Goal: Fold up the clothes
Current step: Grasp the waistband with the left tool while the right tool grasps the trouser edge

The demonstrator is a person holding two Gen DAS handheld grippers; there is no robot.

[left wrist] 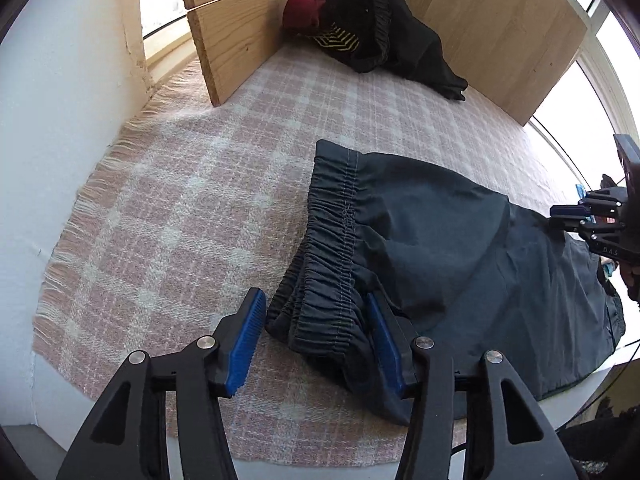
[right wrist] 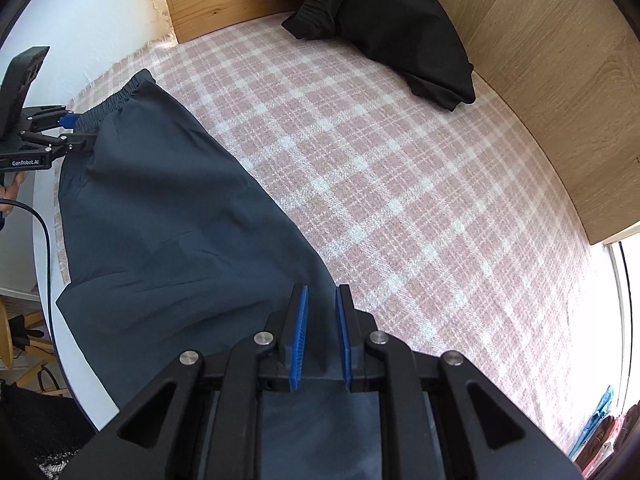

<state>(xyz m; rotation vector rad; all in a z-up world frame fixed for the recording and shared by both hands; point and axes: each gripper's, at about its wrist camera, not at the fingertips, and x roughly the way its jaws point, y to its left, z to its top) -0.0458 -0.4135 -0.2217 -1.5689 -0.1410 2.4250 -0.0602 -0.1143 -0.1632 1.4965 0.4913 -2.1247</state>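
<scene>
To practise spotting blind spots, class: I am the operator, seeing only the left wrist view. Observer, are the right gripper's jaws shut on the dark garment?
Observer: No. The right gripper has its jaws slightly apart, straddling an edge of the dark garment.
Operator: Anything past the blanket's right side?
Observer: Coloured fabrics lie beyond the checked blanket.
Operator: And behind my left gripper?
Observer: A hand shows behind the left gripper; a black cable hangs beside it.

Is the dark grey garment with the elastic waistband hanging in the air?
No, the dark grey garment lies flat on the pink checked blanket.
</scene>
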